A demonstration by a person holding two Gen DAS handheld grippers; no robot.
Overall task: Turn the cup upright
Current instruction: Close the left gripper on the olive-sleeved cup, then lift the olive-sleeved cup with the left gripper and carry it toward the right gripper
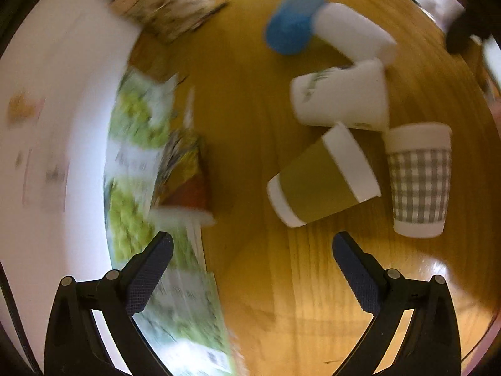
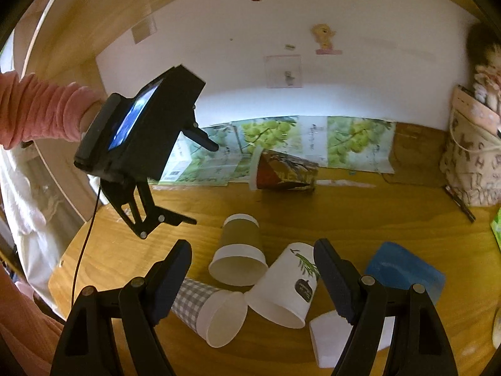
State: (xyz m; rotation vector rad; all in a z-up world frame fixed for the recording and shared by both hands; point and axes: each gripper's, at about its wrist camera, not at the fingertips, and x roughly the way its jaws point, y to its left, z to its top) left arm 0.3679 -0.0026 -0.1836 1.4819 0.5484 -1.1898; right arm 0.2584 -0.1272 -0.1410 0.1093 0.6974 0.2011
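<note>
- The left claw sits at the bottom of the left wrist view with its fingers spread wide and nothing between them; in the right wrist view it hangs at centre left, above the wooden tabletop.
- The right claw is spread too, gripping nothing, its fingers framing the cluster of cups.
- The brown-sleeved white paper cup lies on its side right of centre in the left wrist view, its mouth toward the upper right; in the right wrist view its open mouth faces the camera.
- The grey-checked white paper cup lies just beside it, also on its side; the right claw's left finger covers its base end in the right wrist view.
- The white paper cup with a leaf print lies tipped over, touching the brown one.
- The blue plastic cup is heavily blurred at the upper centre, and a plain white cup overlaps it; how they meet is hard to make out.
- A dark printed paper cup lies on its side near the grape-printed flattened cardboard; motion blur smears both in the left wrist view.
</note>
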